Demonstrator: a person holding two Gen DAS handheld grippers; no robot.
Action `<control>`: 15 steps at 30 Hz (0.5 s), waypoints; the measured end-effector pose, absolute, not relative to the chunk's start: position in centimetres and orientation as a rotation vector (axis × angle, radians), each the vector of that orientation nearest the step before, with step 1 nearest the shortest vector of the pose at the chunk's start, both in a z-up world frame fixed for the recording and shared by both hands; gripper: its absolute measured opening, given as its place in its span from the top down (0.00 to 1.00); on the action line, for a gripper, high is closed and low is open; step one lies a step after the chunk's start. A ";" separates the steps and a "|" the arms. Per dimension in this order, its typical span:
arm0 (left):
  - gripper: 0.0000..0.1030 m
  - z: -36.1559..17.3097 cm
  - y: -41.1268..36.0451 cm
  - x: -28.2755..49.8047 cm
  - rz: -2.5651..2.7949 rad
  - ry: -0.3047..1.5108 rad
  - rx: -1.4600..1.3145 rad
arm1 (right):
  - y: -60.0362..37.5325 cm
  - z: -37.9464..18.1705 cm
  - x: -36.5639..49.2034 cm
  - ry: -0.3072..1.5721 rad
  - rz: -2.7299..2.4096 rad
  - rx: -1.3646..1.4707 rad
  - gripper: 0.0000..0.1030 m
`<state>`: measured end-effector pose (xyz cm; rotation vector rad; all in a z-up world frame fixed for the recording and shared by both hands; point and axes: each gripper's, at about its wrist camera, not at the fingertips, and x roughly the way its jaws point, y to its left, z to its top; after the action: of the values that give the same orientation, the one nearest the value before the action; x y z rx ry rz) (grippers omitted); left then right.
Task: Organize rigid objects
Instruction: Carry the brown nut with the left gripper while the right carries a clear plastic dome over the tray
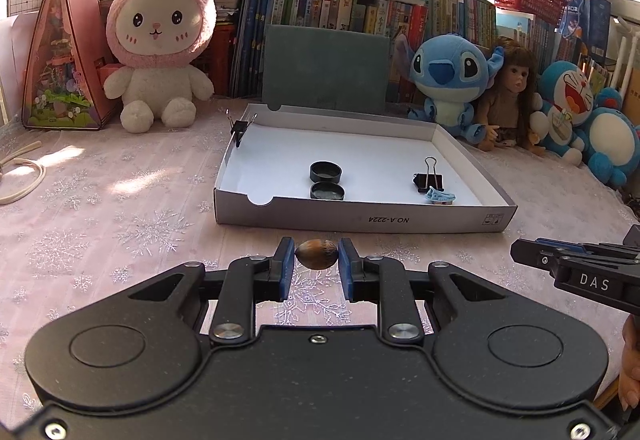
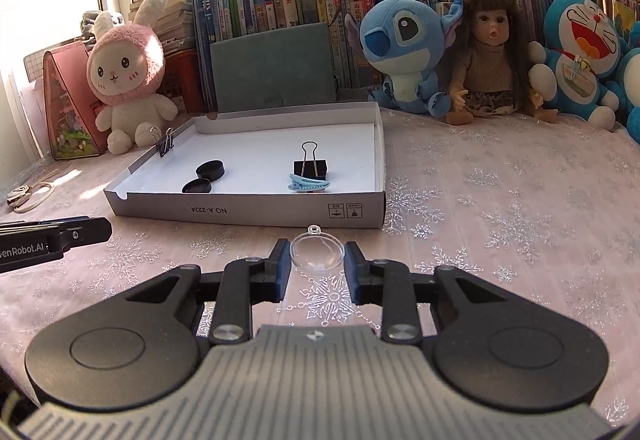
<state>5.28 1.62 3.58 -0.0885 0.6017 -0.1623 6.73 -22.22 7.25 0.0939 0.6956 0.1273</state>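
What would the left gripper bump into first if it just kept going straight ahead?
Most likely the near wall of the shallow box, which stands directly ahead of the left gripper and the brown nut it grips, unless it travels high enough to clear it.

Snowflake tablecloth (image 1: 120,208) under box lid (image 1: 360,216), plush toys (image 1: 160,52).

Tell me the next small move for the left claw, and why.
Probably carry it forward over the box's near wall and release inside. The left claw is shut on the brown nut, short of the box, where black caps, a binder clip and a blue clip already lie.
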 end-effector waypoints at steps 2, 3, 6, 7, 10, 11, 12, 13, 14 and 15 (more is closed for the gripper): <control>0.79 3.6 1.7 5.6 -0.166 0.610 -0.098 | -22.3 7.3 7.0 0.698 0.128 0.105 0.67; 0.79 3.6 1.7 5.7 -0.168 0.613 -0.099 | -22.3 7.4 7.0 0.698 0.127 0.107 0.67; 0.79 3.7 1.6 6.0 -0.171 0.616 -0.099 | -22.2 7.5 7.2 0.695 0.127 0.101 0.67; 0.79 3.7 1.6 6.0 -0.171 0.617 -0.100 | -22.2 7.5 7.3 0.693 0.127 0.099 0.67; 0.79 3.9 1.6 6.4 -0.176 0.621 -0.116 | -22.2 7.7 7.6 0.692 0.128 0.099 0.67; 0.79 4.1 1.7 6.6 -0.178 0.624 -0.121 | -22.3 7.8 7.7 0.692 0.128 0.101 0.67; 0.79 4.2 1.7 6.8 -0.182 0.626 -0.125 | -22.3 7.9 7.9 0.693 0.129 0.104 0.67; 0.79 4.3 1.7 7.0 -0.185 0.627 -0.126 | -22.4 7.9 8.0 0.694 0.129 0.107 0.67; 0.79 4.5 1.6 7.3 -0.189 0.629 -0.126 | -22.4 8.0 8.3 0.697 0.129 0.113 0.67; 0.79 4.6 1.6 7.4 -0.192 0.630 -0.125 | -22.5 8.1 8.4 0.699 0.129 0.119 0.67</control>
<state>7.44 1.58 4.59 -0.1250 0.6300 -0.1917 8.44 -22.53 8.09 0.1192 0.6990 0.1286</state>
